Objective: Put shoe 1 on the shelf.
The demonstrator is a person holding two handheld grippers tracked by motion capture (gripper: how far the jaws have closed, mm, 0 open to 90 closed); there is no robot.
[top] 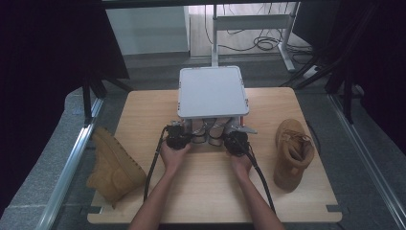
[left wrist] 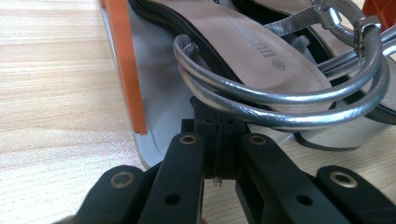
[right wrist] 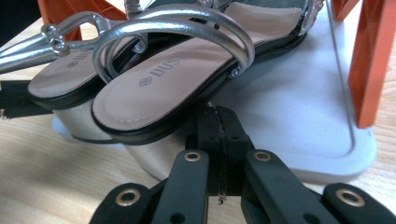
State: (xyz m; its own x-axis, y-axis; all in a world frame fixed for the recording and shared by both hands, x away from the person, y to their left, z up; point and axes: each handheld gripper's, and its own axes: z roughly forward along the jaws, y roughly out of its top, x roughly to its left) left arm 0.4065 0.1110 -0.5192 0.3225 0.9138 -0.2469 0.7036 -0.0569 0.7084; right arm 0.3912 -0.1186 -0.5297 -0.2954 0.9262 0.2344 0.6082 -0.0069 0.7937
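Lying on lower rack shelf (right wrist: 327, 140): silver sandals (right wrist: 154, 88); stiff block heels, slippery straps; gripping at heel or sole edge advised; left gripper (left wrist: 219, 140) and right gripper (right wrist: 219, 135) jaws clenched, holding nothing.

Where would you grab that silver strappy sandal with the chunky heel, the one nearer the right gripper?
Probably the looped silver ankle strap of the silver block-heeled sandal. It arches clear above the beige insole, leaving room for the fingers either side. Come from the heel end, which faces the gripper; the white shelf's orange post crowds the far side.
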